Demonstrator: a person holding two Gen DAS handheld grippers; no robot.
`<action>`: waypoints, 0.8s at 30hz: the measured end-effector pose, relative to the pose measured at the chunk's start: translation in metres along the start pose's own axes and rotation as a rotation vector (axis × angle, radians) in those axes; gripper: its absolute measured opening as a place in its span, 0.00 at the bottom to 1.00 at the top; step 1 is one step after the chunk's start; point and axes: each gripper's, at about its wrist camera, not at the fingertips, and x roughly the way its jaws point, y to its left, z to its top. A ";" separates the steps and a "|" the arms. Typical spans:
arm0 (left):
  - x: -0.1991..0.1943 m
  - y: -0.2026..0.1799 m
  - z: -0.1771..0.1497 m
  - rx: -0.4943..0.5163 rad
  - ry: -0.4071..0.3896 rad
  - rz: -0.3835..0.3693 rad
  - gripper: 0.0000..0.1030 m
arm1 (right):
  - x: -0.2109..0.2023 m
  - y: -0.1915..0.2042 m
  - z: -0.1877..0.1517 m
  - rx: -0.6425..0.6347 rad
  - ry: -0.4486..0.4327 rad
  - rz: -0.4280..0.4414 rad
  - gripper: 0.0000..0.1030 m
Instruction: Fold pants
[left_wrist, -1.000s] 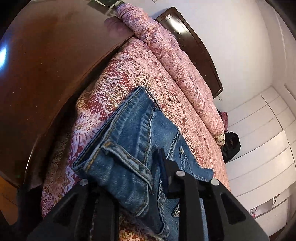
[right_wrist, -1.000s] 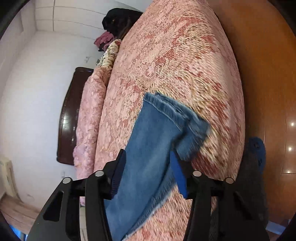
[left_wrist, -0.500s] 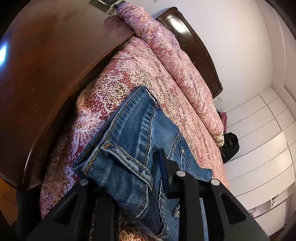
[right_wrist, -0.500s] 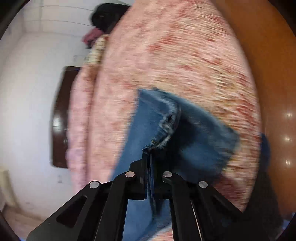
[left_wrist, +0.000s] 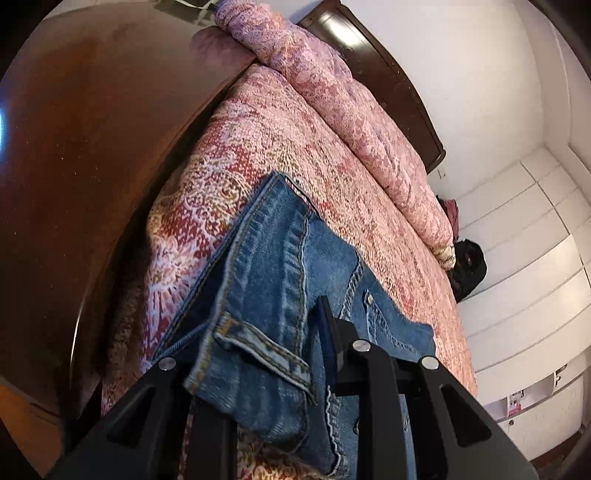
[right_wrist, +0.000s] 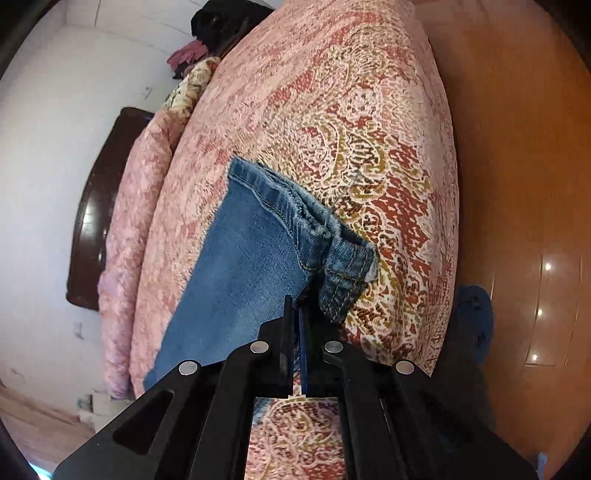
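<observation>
Blue jeans (left_wrist: 280, 258) lie on a pink and red patterned bedspread (left_wrist: 295, 147). My left gripper (left_wrist: 266, 350) is shut on the jeans' waistband near a belt loop. The bunched denim drapes over its left finger and hides it. In the right wrist view, the jeans' leg (right_wrist: 251, 251) stretches across the bedspread (right_wrist: 351, 129) with its hem end turned up. My right gripper (right_wrist: 295, 306) is shut on the leg near the hem, its fingers pressed together with denim at the tips.
A rolled pink quilt (left_wrist: 351, 92) lies along the dark headboard (left_wrist: 388, 66). White drawers (left_wrist: 535, 277) and a black bag (left_wrist: 467, 269) stand beyond the bed. Glossy wooden floor (right_wrist: 517, 147) borders the bed edge, with a blue slipper (right_wrist: 474, 321) on it.
My right gripper went from open around the leg's hem to shut on it, and the hem corner is now bunched and raised. The left gripper keeps its hold, hardly moved.
</observation>
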 end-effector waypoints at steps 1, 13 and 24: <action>-0.001 -0.001 -0.001 0.006 -0.010 0.002 0.20 | -0.010 0.000 -0.003 -0.021 -0.011 0.000 0.01; -0.018 -0.019 0.006 0.094 -0.039 0.175 0.65 | -0.037 0.022 -0.024 -0.001 0.112 -0.107 0.11; -0.064 -0.078 -0.028 0.308 -0.089 0.114 0.89 | 0.087 0.238 -0.131 -0.552 0.497 0.356 0.11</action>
